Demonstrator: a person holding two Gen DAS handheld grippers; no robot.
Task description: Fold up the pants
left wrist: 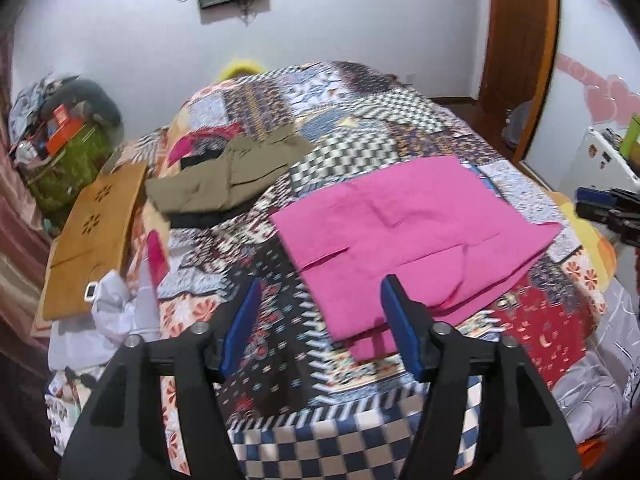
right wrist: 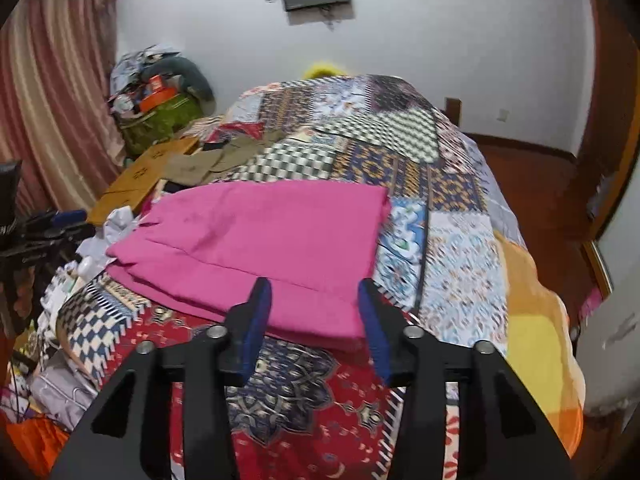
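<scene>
The pink pants (left wrist: 416, 236) lie folded flat into a rectangle on the patchwork quilt (left wrist: 280, 344). They also show in the right wrist view (right wrist: 264, 248). My left gripper (left wrist: 322, 288) is open and empty, held above the quilt just short of the pants' near left edge. My right gripper (right wrist: 312, 292) is open and empty, held over the pants' near right corner. The right gripper also shows at the right edge of the left wrist view (left wrist: 608, 210).
A pile of olive and black clothes (left wrist: 228, 180) lies at the far left of the bed. A wooden board (left wrist: 96, 236) and white crumpled things (left wrist: 116, 304) sit beside the bed's left edge. A green bag (left wrist: 68, 160) stands by the wall.
</scene>
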